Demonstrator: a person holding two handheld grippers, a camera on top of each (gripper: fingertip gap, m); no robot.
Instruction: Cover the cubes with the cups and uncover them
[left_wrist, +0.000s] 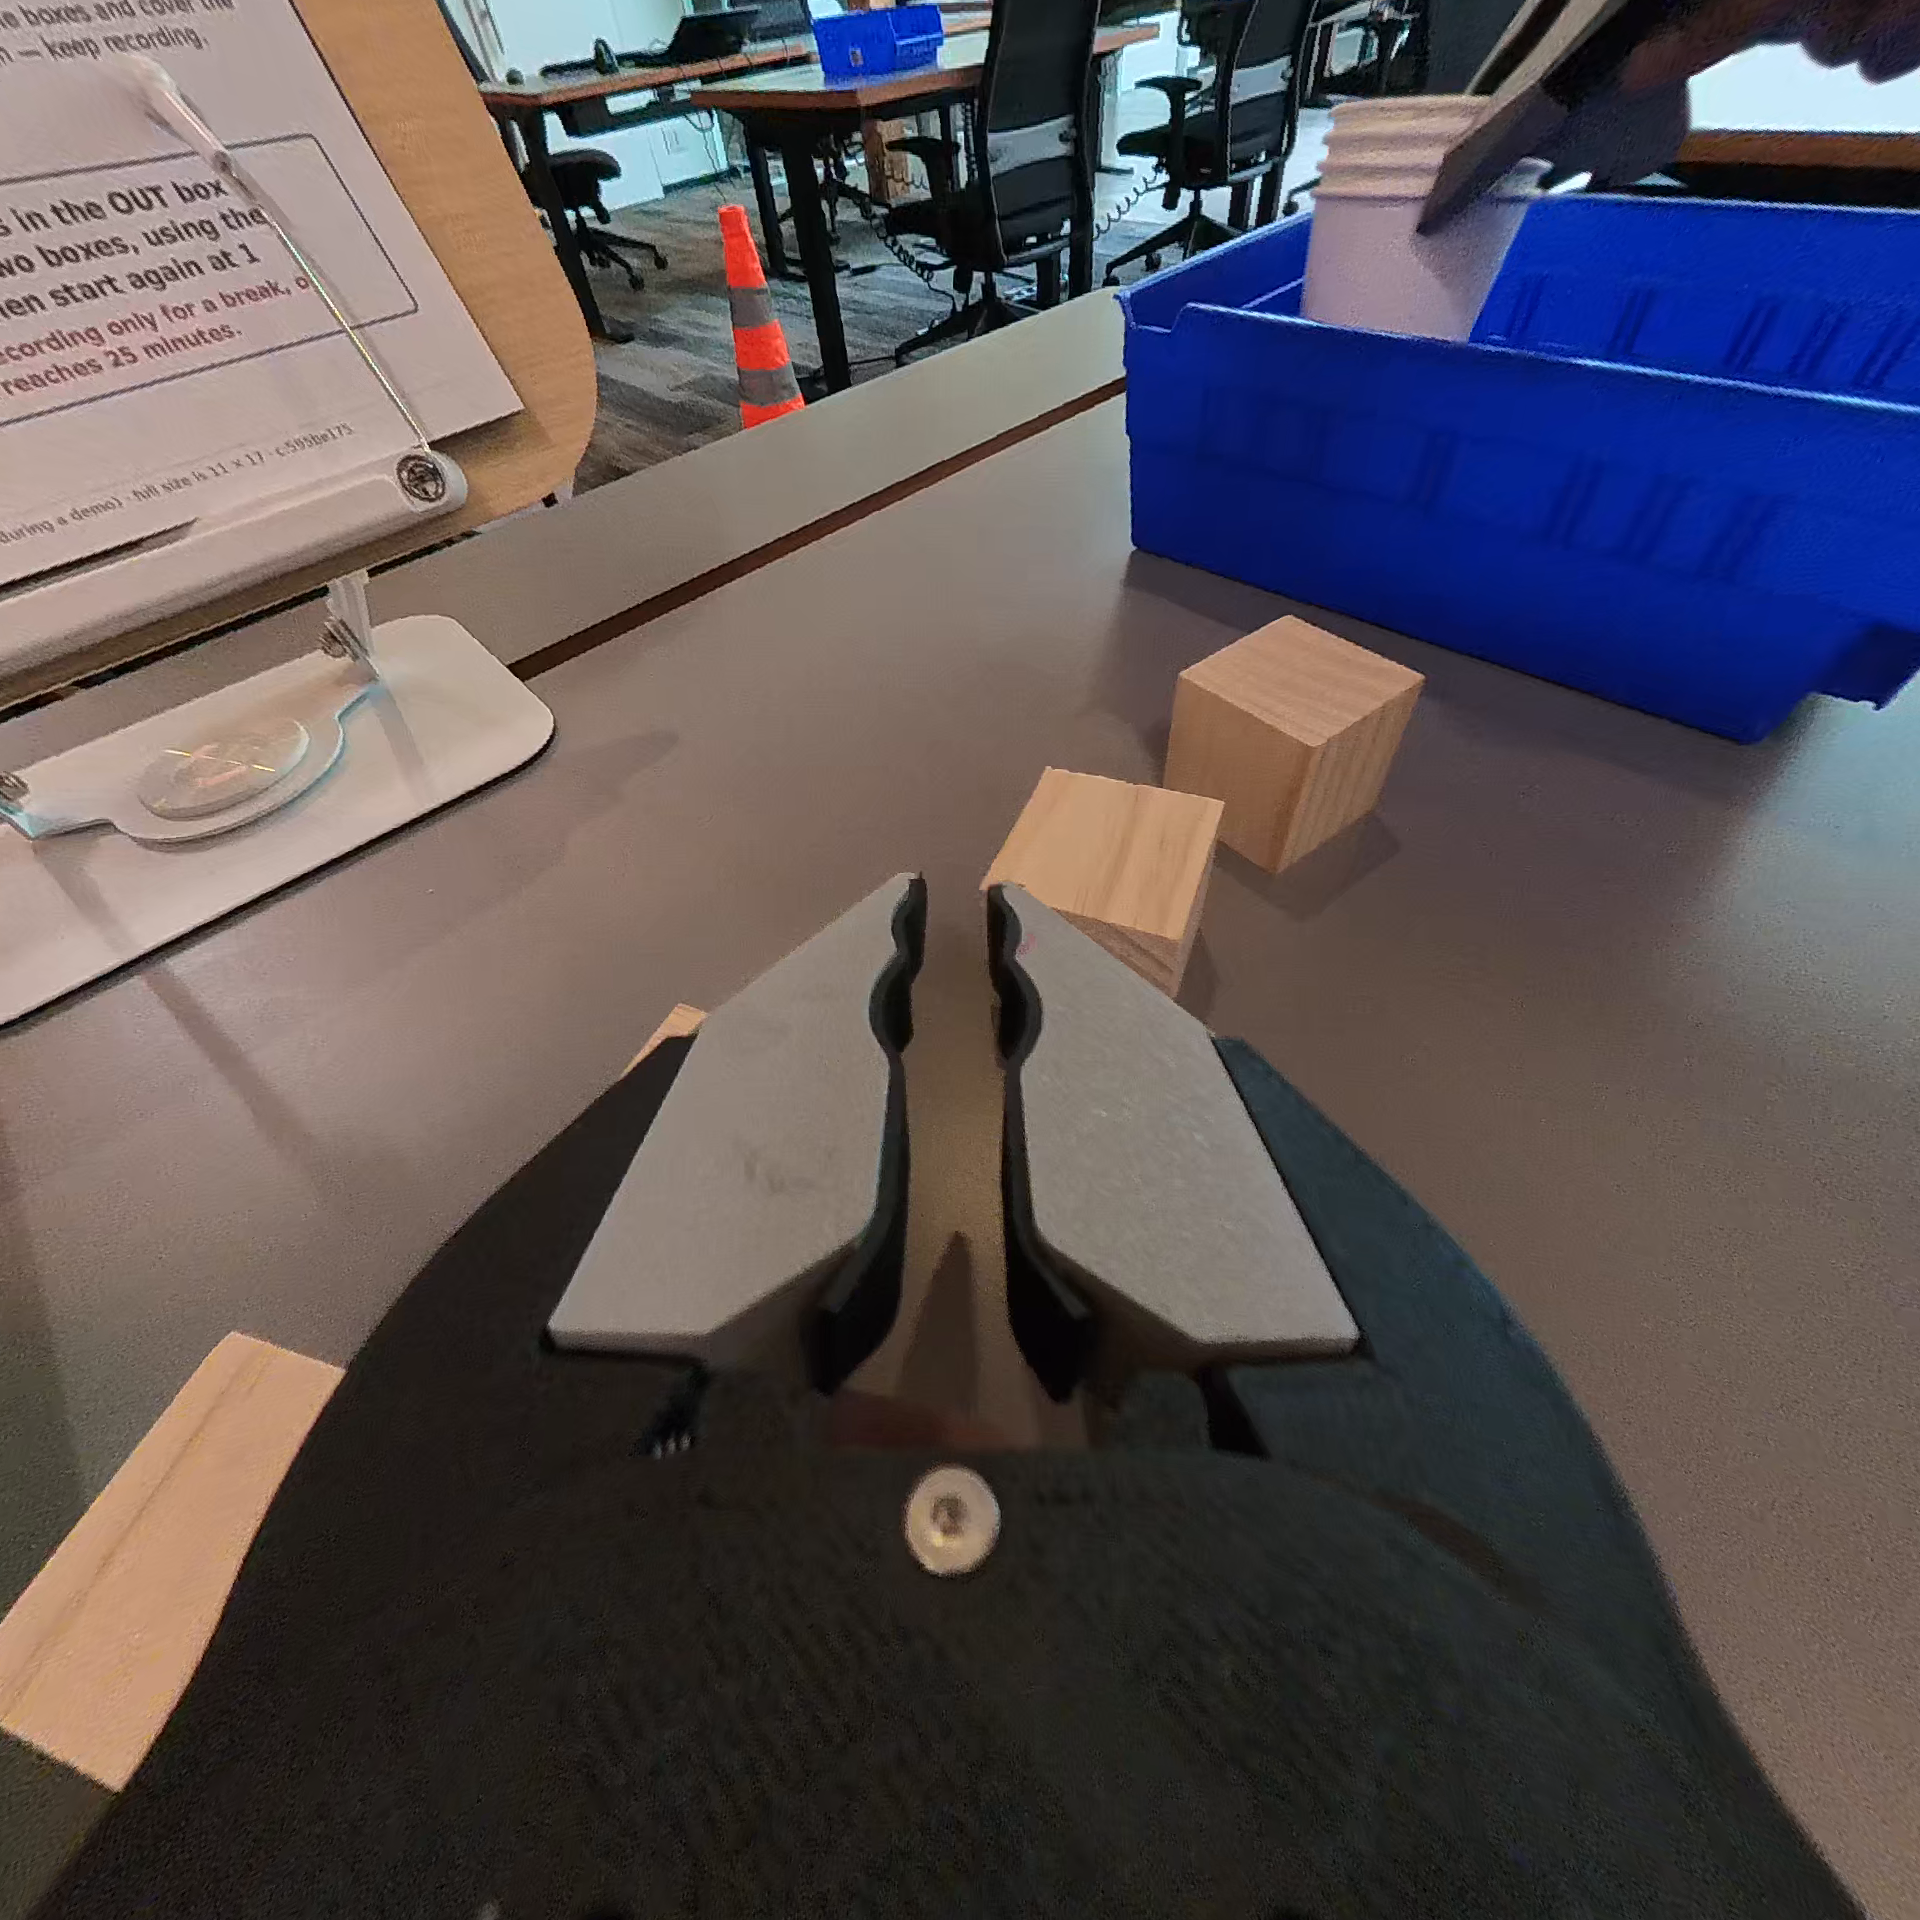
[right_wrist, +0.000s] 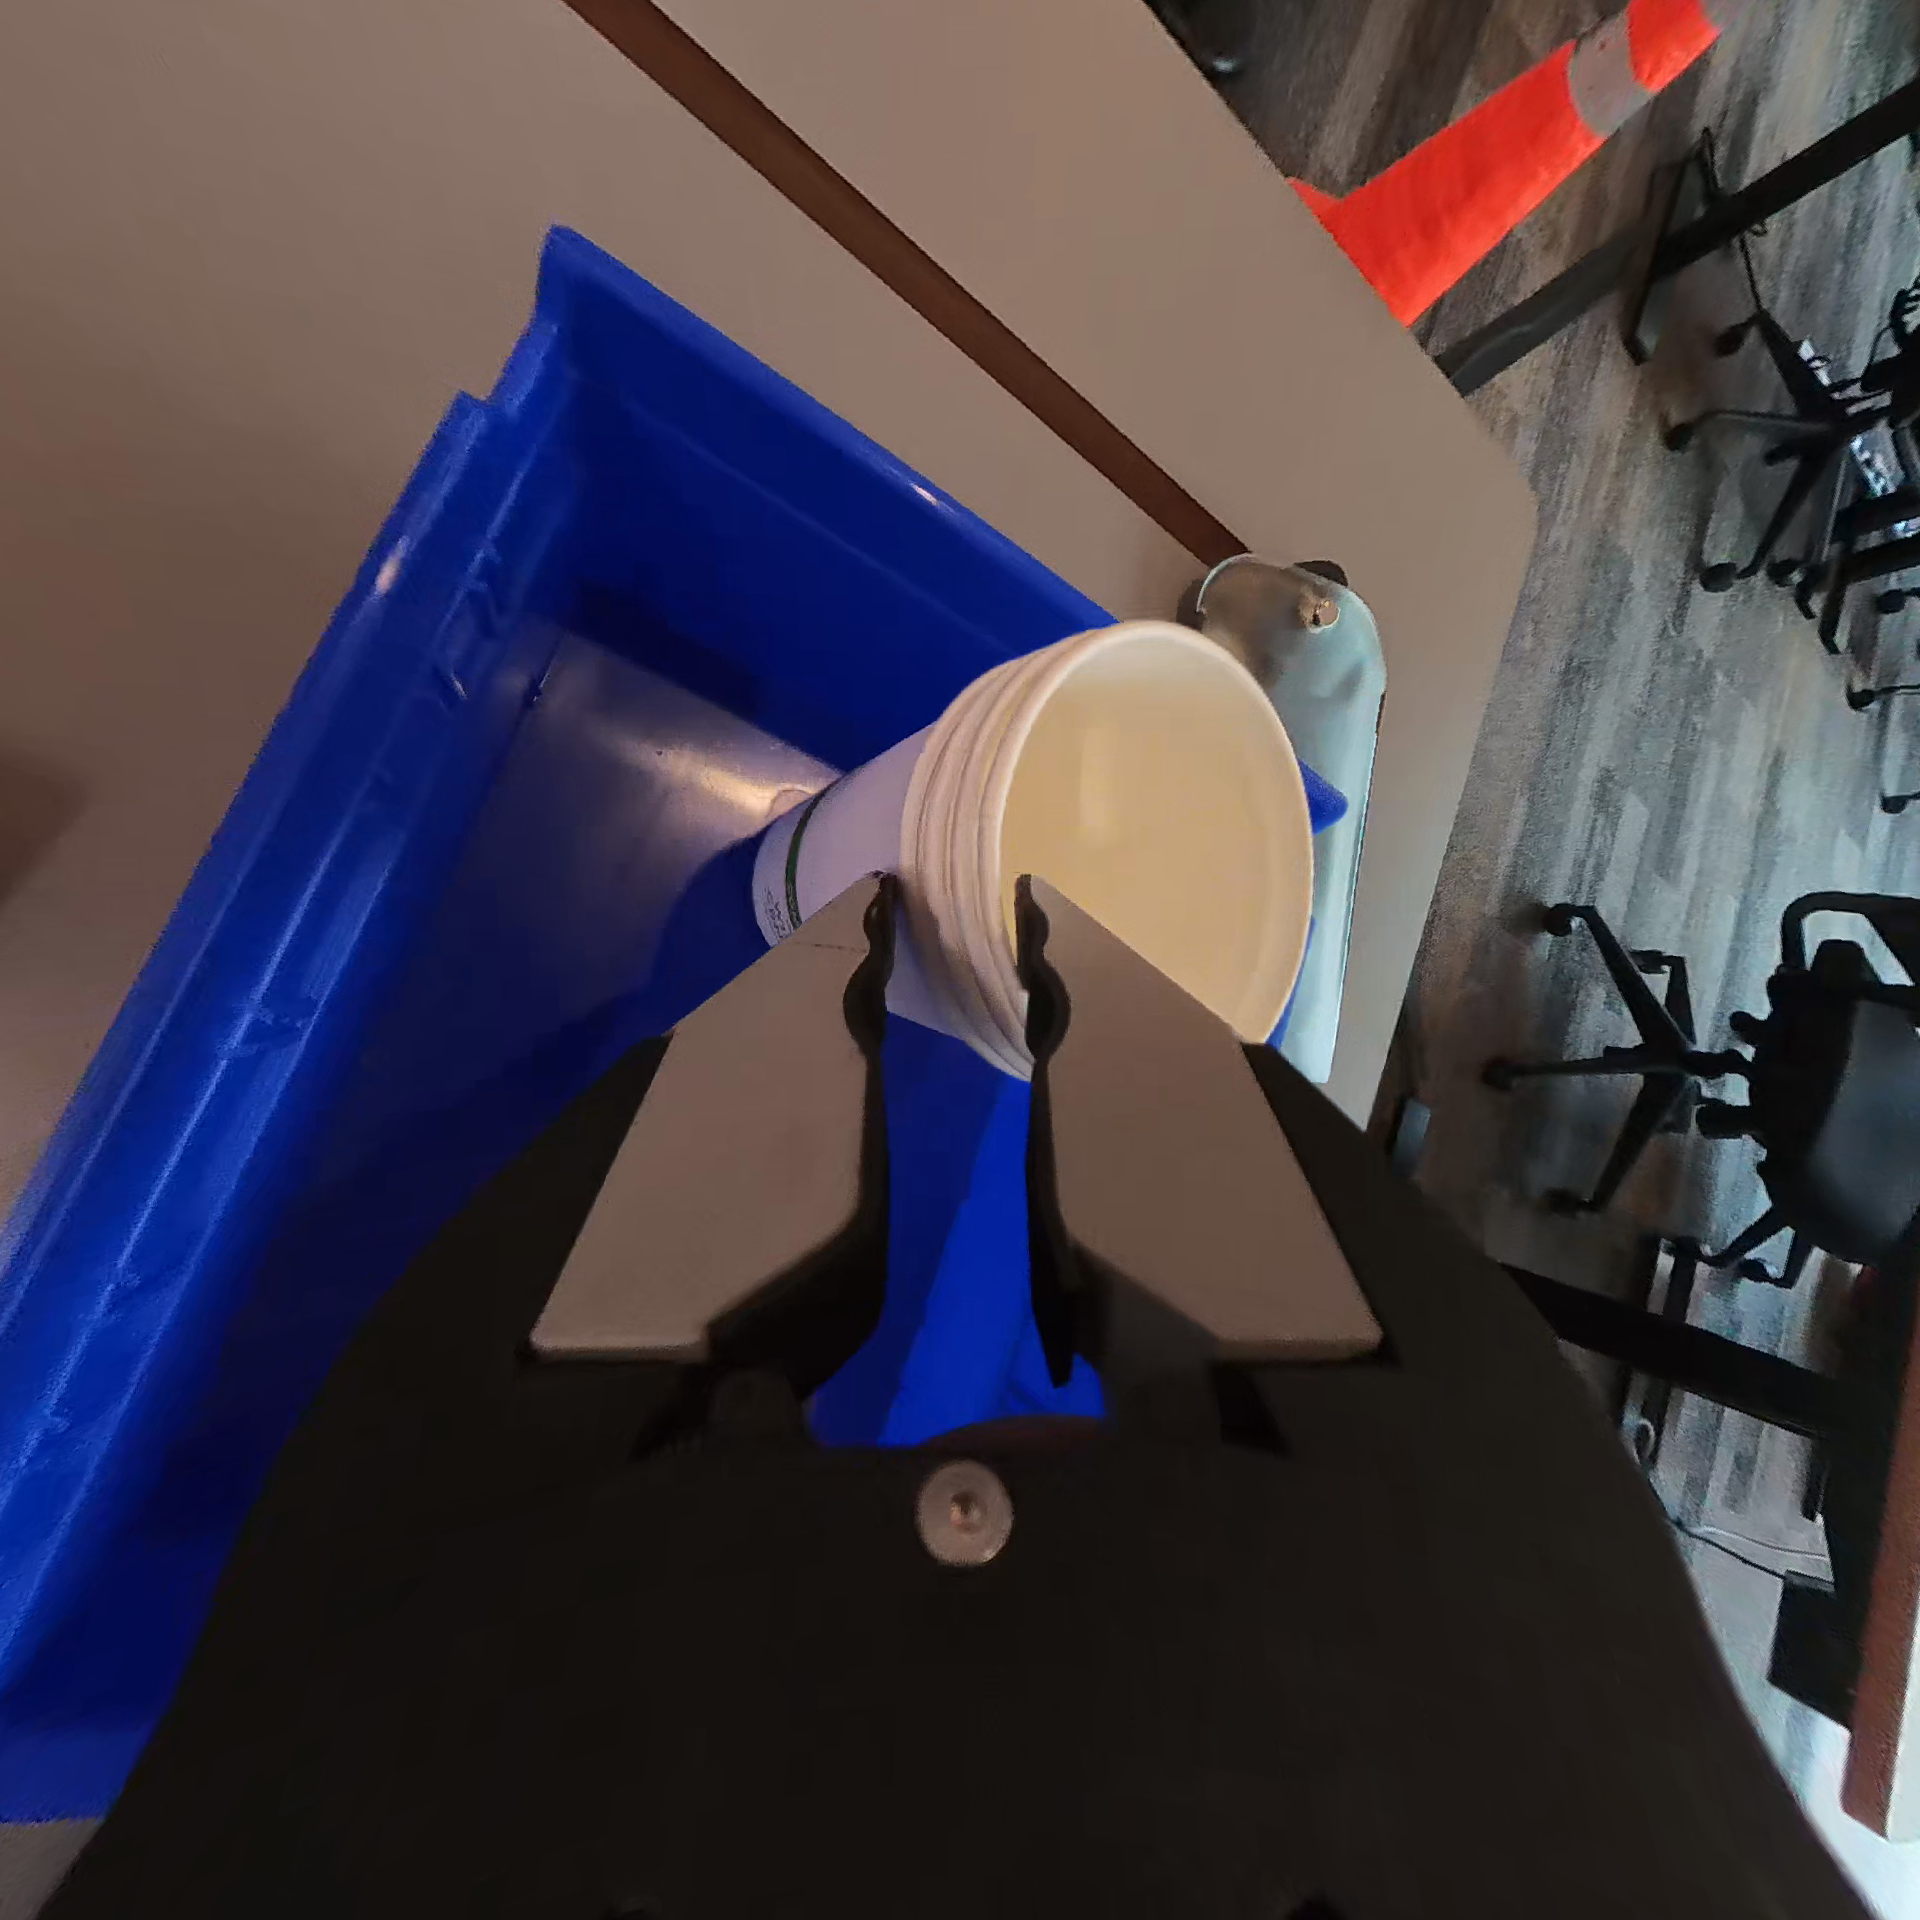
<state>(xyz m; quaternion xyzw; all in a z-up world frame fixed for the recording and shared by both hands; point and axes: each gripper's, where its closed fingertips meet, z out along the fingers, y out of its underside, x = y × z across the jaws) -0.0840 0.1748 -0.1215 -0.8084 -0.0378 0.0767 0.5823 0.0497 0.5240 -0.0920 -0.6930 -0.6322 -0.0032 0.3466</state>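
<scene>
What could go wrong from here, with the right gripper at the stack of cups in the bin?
1. The right gripper straddles the rims of a nested cup stack in the blue bin; several cups may lift together.
2. Two wooden cubes sit close; one cup could catch both.

Cubes: four, two whole (left_wrist: 1288, 738) (left_wrist: 1112, 873), two part-hidden (left_wrist: 135, 1548) (left_wrist: 665, 1029); cup stack (right_wrist: 1039, 831): one, cup count unclear; blue bin (left_wrist: 1455, 488): one; cone (left_wrist: 758, 322): one; document stand (left_wrist: 260, 717): one; grippers: two (left_wrist: 954, 904) (right_wrist: 951, 904).
</scene>
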